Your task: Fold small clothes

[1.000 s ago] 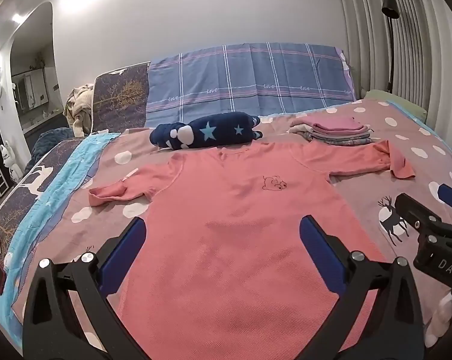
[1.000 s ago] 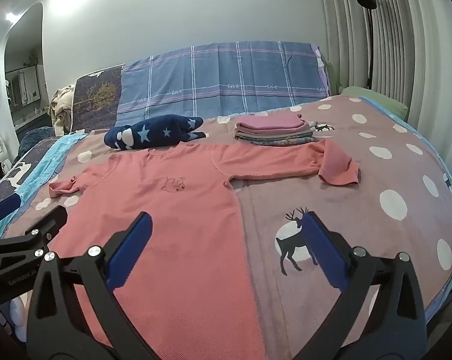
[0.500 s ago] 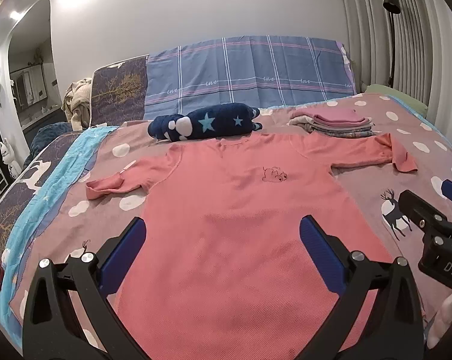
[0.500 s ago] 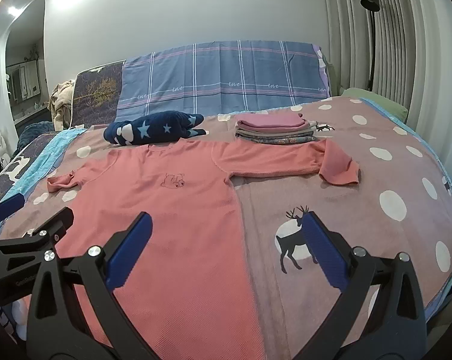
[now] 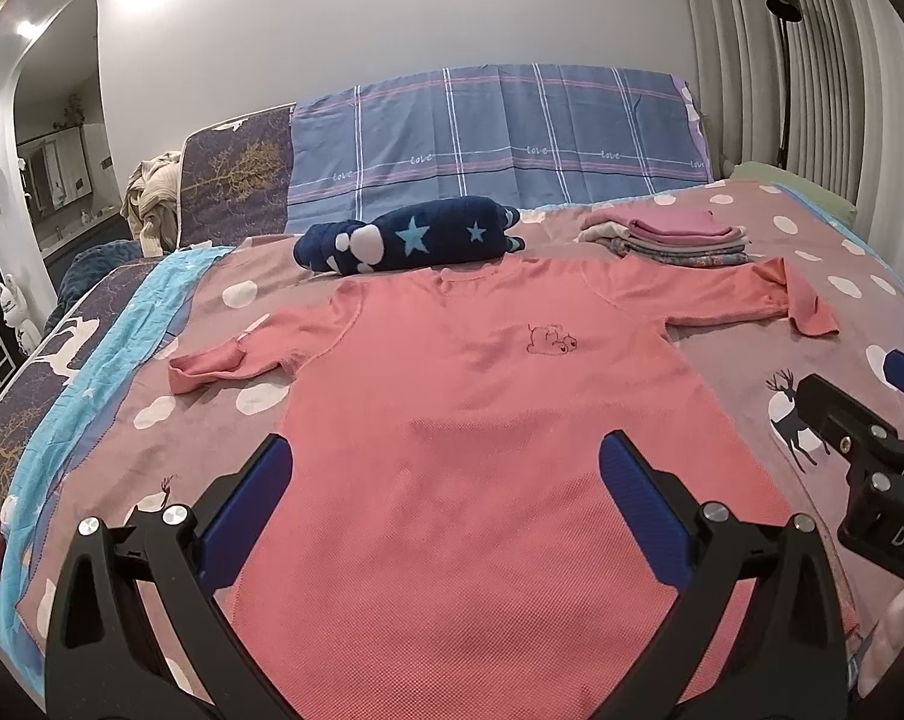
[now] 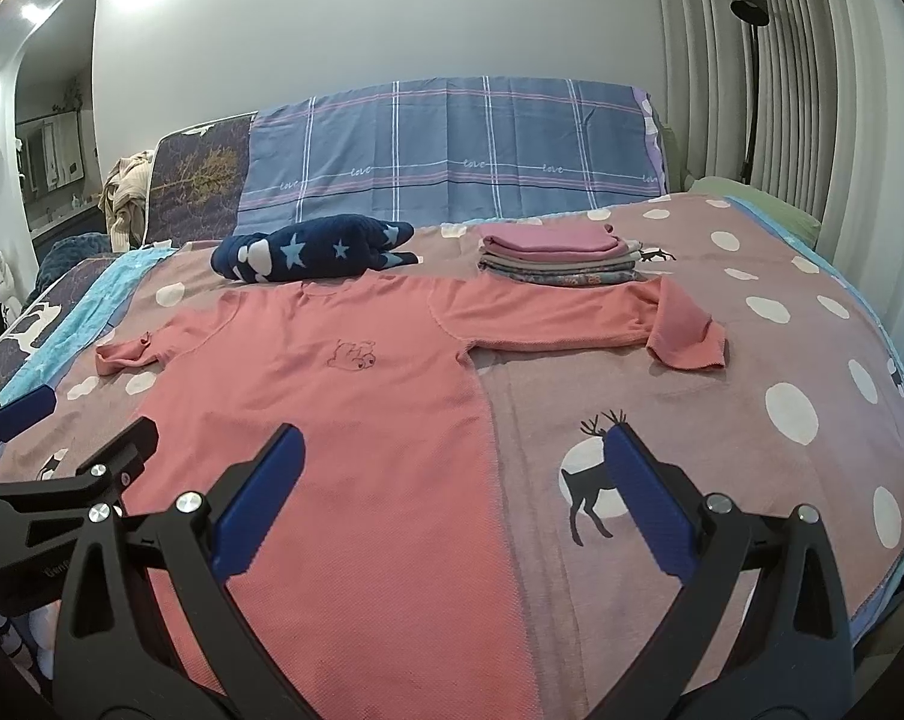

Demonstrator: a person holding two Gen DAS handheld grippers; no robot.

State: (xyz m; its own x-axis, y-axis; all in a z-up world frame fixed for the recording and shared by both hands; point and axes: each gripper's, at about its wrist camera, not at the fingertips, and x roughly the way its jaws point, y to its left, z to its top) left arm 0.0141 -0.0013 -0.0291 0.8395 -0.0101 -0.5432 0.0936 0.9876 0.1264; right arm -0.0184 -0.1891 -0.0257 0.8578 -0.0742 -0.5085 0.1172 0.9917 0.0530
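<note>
My left gripper (image 5: 446, 492) is spread wide and empty above the lower body of the pink shirt (image 5: 482, 432), which lies flat on the bed (image 5: 860, 276) directly ahead. My right gripper (image 6: 452, 480) is likewise spread, straddling the shirt's right edge. Only the right view shows the folded-over right cuff (image 6: 686, 330) clearly; beyond it sits the folded stack (image 6: 560, 255).

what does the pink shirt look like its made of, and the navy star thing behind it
The pink shirt looks like a matte knit, probably cotton: a fine waffle-like texture shows across its lower half. The navy star thing looks like plush fleece, with a fuzzy, soft-edged surface, though the fibre itself cannot be told.
</note>
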